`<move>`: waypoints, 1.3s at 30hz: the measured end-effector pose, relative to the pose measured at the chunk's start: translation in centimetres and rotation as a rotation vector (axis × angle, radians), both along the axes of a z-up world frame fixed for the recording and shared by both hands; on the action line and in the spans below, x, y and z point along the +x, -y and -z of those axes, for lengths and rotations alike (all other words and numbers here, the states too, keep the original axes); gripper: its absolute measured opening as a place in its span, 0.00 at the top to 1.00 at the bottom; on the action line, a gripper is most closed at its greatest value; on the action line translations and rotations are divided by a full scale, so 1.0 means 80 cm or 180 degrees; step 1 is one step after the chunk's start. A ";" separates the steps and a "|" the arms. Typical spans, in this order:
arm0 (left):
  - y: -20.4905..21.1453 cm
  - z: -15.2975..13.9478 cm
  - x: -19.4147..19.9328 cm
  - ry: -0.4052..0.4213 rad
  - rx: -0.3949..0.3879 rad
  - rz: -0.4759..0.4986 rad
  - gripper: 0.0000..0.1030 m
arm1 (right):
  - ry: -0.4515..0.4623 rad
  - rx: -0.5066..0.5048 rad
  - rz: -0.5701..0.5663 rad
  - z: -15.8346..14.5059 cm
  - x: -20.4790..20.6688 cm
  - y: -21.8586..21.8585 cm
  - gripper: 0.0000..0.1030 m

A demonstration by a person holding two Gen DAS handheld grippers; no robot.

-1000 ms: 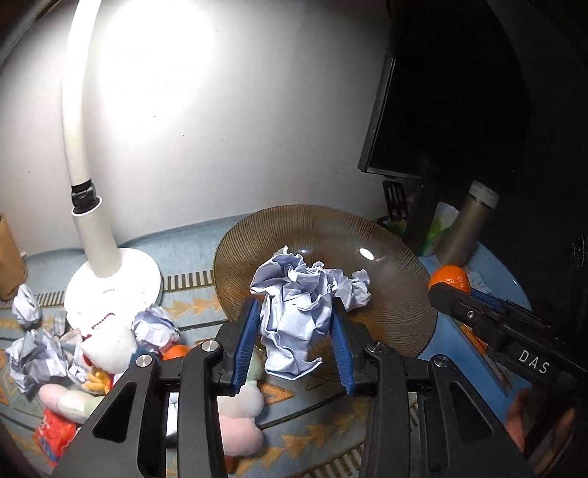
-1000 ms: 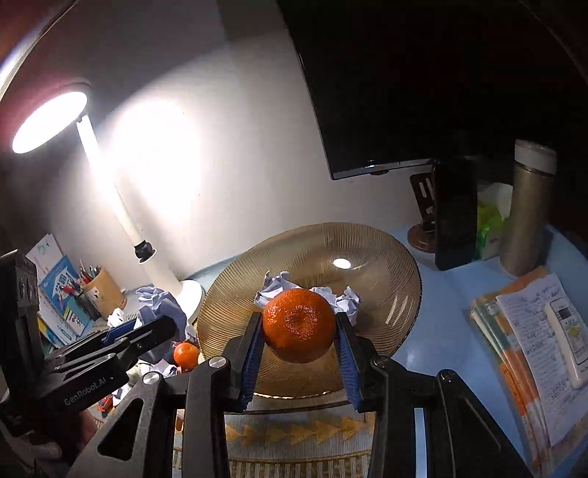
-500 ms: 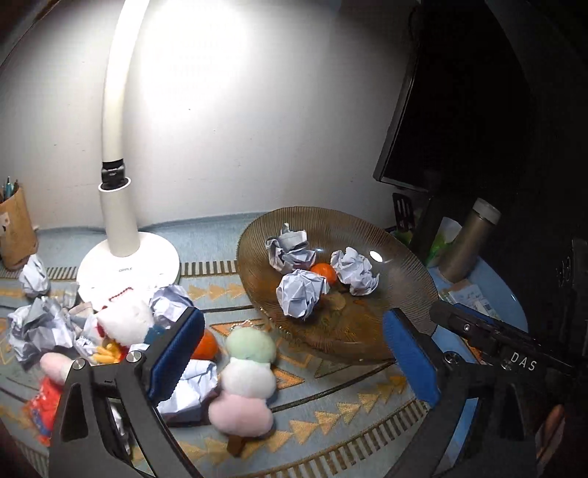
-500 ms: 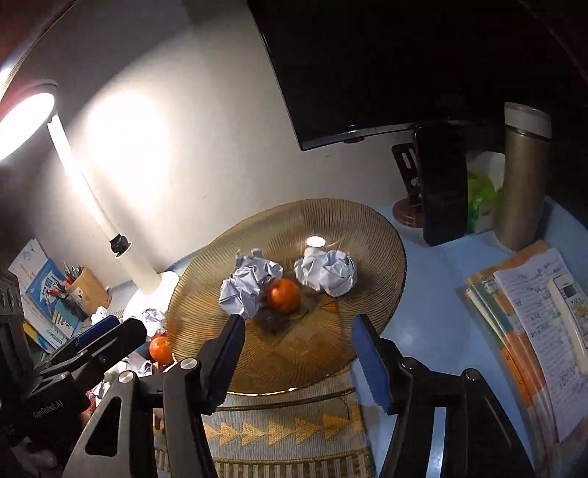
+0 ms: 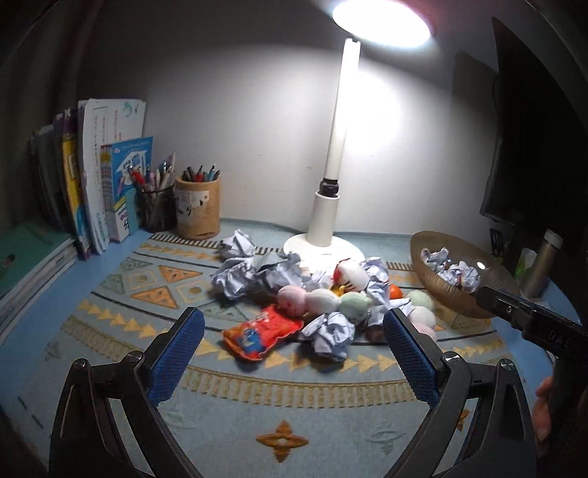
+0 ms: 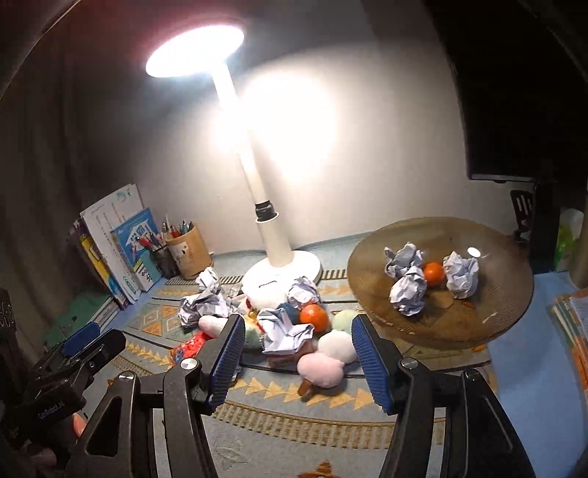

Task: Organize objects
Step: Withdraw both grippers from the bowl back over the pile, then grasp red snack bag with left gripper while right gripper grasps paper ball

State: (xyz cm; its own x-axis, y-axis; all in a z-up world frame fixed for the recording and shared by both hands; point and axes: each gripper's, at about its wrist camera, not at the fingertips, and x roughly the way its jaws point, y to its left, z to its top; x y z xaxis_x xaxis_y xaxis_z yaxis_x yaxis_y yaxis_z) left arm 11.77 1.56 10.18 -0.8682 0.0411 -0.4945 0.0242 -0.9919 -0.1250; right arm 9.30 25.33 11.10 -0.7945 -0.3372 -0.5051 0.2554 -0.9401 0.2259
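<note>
A: Between the blue ribbed pads of the left claw, spread wide and empty, what lies on the table?

B: A crumpled paper ball and a shiny red snack bag, near soft plush toys. I judge the next pick begins.

A: And from the right wrist?

B: The right claw is also spread, empty, above the pile. A smooth orange waits there; the ribbed brown bowl already holds three paper balls and one orange.

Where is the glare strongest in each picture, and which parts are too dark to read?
Left wrist view: the lamp head burns white; the monitor at right is black. Right wrist view: the lamp head and the wall behind it wash out; the top right corner is dark.
</note>
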 end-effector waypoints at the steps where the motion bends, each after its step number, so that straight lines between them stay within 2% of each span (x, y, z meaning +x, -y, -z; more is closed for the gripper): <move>1: 0.008 0.015 -0.003 0.0068 0.0038 -0.0046 0.05 | 0.0058 0.0046 -0.0039 0.017 -0.001 0.011 0.43; 3: 0.020 0.039 -0.007 0.0145 0.0105 -0.0118 0.06 | 0.0174 0.0125 -0.0082 0.047 -0.007 0.027 0.43; 6: 0.028 0.065 -0.016 0.0265 0.0208 -0.0175 0.06 | 0.0242 0.0225 -0.0098 0.073 -0.011 0.037 0.43; 7: 0.029 0.067 -0.019 0.0327 0.0225 -0.0142 0.06 | 0.0274 0.0282 -0.0081 0.078 -0.013 0.038 0.43; 9: 0.029 0.067 -0.017 0.0282 0.0240 -0.0116 0.06 | 0.0402 0.0265 -0.0115 0.087 -0.022 0.036 0.43; 14: 0.030 0.070 -0.017 0.0327 0.0294 -0.0081 0.06 | 0.0460 0.0221 -0.0108 0.092 -0.027 0.031 0.43; 18: 0.031 0.072 -0.021 0.0436 0.0326 -0.0011 0.06 | 0.0424 0.0352 -0.0068 0.090 -0.024 0.041 0.43; 21: 0.039 0.071 -0.030 0.0586 0.0384 0.0164 0.06 | 0.0371 0.0449 -0.0062 0.086 -0.020 0.054 0.43; 24: 0.052 0.059 -0.050 0.0643 0.0178 0.0443 0.06 | 0.0490 0.0213 -0.0208 0.082 -0.024 0.068 0.43; 26: 0.058 0.057 -0.070 0.0691 0.0027 0.0827 0.06 | 0.0574 0.0117 -0.0313 0.082 -0.033 0.085 0.43; 28: 0.062 0.063 -0.093 0.0784 -0.0156 0.1077 0.06 | 0.0642 0.0050 -0.0409 0.082 -0.044 0.102 0.43; 30: 0.063 0.070 -0.116 0.0900 -0.0263 0.1147 0.08 | 0.0728 0.0029 -0.0473 0.084 -0.056 0.119 0.43; 34: 0.064 0.080 -0.143 0.0980 -0.0159 0.1335 0.10 | 0.0845 0.0006 -0.0477 0.094 -0.077 0.137 0.43; 39: 0.052 0.098 -0.160 0.1095 -0.0323 0.1411 0.21 | 0.0994 -0.0085 -0.0487 0.107 -0.096 0.146 0.43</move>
